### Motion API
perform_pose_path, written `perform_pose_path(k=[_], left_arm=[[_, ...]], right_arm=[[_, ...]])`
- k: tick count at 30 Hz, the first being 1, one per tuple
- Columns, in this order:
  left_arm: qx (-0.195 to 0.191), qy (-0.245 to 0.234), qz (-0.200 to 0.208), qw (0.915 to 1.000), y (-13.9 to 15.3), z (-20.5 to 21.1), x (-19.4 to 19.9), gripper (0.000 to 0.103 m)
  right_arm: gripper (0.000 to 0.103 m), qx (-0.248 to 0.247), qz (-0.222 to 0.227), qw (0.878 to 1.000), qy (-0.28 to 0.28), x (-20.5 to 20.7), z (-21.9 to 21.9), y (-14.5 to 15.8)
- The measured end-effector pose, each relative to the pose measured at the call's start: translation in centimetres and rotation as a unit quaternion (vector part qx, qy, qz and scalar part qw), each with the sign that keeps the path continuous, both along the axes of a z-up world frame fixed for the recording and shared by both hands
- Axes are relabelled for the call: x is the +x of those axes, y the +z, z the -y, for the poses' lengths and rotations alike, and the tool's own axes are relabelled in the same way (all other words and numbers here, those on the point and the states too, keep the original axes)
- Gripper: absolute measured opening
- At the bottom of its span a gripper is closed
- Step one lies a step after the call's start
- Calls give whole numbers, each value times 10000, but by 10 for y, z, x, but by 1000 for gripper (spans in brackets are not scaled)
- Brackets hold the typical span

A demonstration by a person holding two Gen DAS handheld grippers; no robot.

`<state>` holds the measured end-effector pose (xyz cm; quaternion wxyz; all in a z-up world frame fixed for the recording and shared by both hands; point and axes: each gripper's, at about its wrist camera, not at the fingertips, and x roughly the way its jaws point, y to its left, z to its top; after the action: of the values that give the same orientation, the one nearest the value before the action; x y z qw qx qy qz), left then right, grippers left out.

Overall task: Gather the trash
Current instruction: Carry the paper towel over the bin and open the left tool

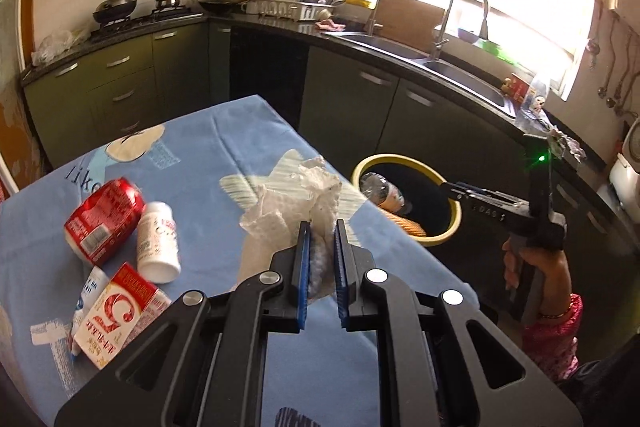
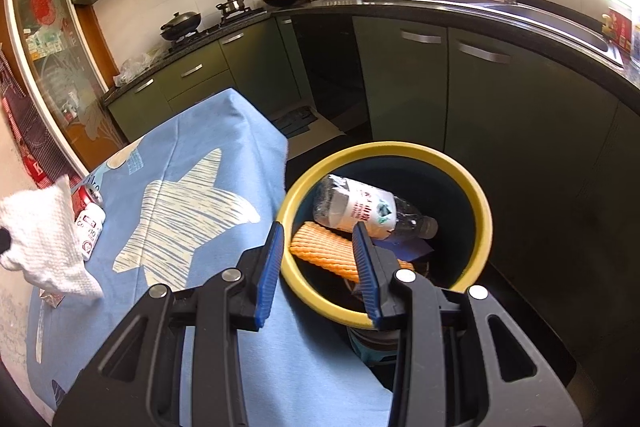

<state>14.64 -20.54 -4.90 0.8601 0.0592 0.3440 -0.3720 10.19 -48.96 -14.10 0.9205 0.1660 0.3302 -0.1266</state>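
Observation:
My left gripper (image 1: 320,227) is shut on a crumpled white paper towel (image 1: 292,203) and holds it above the blue tablecloth (image 1: 208,155). The towel also shows at the left edge of the right wrist view (image 2: 44,239). A red can (image 1: 104,223), a small white bottle (image 1: 158,243) and a red and white carton (image 1: 120,315) lie on the table to the left. My right gripper (image 2: 320,239) is open and empty above the near rim of the yellow-rimmed bin (image 2: 486,215), which holds a plastic bottle (image 2: 368,211) and an orange wrapper (image 2: 324,251).
The bin (image 1: 452,223) stands on the floor off the table's right edge. Green cabinets (image 2: 400,83) and a dark counter with a sink (image 1: 460,71) run behind it. A stove with pans (image 1: 116,7) is at the far left.

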Motion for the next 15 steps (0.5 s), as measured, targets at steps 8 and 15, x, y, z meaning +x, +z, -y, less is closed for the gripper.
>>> perform_pose_path(k=[8, 15], left_arm=[[-168, -889, 195, 9957, 45, 84, -1, 12], [-178, -1711, 172, 9849, 58, 175, 1, 12]], right_arm=[[34, 149, 46, 9990, -417, -21, 41, -5], [34, 263, 39, 9965, -797, -42, 77, -10]])
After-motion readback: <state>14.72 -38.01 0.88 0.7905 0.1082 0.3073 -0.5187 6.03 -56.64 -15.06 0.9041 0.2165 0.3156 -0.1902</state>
